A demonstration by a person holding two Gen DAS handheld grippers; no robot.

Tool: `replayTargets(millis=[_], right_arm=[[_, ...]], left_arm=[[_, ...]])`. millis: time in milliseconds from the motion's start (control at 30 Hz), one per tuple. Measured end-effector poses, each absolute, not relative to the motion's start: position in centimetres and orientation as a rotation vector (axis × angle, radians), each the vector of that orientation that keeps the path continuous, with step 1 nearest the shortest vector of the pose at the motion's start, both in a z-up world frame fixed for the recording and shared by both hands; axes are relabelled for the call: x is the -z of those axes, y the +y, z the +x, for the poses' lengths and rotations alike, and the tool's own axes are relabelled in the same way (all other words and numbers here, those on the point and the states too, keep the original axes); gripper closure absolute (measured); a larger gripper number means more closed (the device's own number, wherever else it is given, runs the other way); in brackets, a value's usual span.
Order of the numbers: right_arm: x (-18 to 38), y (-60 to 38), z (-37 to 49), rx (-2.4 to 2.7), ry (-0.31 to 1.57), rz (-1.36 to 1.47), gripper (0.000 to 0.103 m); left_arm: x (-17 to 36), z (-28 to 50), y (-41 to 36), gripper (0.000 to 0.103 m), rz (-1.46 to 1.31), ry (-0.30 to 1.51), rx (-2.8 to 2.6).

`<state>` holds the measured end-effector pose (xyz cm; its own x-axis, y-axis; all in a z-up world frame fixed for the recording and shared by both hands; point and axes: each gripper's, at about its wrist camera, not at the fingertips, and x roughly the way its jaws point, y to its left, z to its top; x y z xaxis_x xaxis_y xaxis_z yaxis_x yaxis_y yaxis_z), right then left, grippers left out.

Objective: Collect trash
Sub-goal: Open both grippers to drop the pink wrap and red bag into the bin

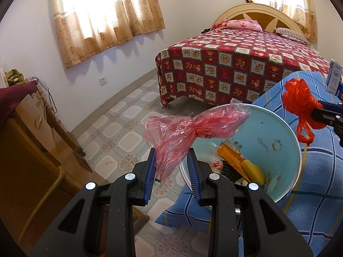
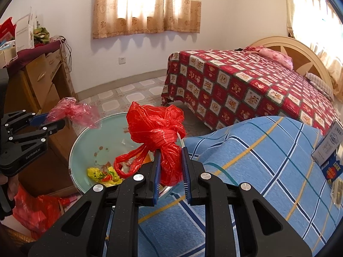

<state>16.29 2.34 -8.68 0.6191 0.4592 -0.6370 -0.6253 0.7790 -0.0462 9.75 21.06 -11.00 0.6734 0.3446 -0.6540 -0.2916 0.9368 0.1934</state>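
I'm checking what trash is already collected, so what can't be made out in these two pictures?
- Left wrist view: part of the light blue bin's contents, hidden by the pale red plastic bag in the left gripper.
- Right wrist view: the bin's near side, hidden by the knotted red bag in the right gripper.
- Neither view shows what the knotted bag holds.
- Right wrist view: the printed box, cut off by the frame edge.

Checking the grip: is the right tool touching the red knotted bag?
Touching: the right wrist view shows the right tool pinching the red knotted bag.
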Motion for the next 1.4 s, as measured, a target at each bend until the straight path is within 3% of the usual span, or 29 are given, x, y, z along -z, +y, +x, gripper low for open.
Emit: replayTargets(millis=[1033, 1233, 1300, 1333, 1400], right_arm=[[8.7, 3.8, 16.2, -0.649, 0.646, -0.295, 0.084], [8.4, 4.0, 16.2, -0.651, 0.633, -0.290, 0.084], [8.2, 3.8, 16.3, -0.657, 0.623, -0.268, 0.078], [7.9, 3.7, 16.3, -0.662, 0.616, -0.249, 0.064], [7.8, 3.5, 16.2, -0.659, 0.608, -0.247, 0.049]], left_arm=[[10.9, 9.9, 21.8, 0.073, 0.057, 0.750, -0.365], [10.3, 10.0, 21.2, 0.067, 0.049, 0.734, -0.354], [10.1, 9.9, 20.9, 0.047, 0.044, 0.721, -0.354], [9.9, 9.7, 20.7, 0.047, 0.044, 0.715, -0.345], [9.8, 9.6, 20.4, 0.044, 0.047, 0.710, -0.332]])
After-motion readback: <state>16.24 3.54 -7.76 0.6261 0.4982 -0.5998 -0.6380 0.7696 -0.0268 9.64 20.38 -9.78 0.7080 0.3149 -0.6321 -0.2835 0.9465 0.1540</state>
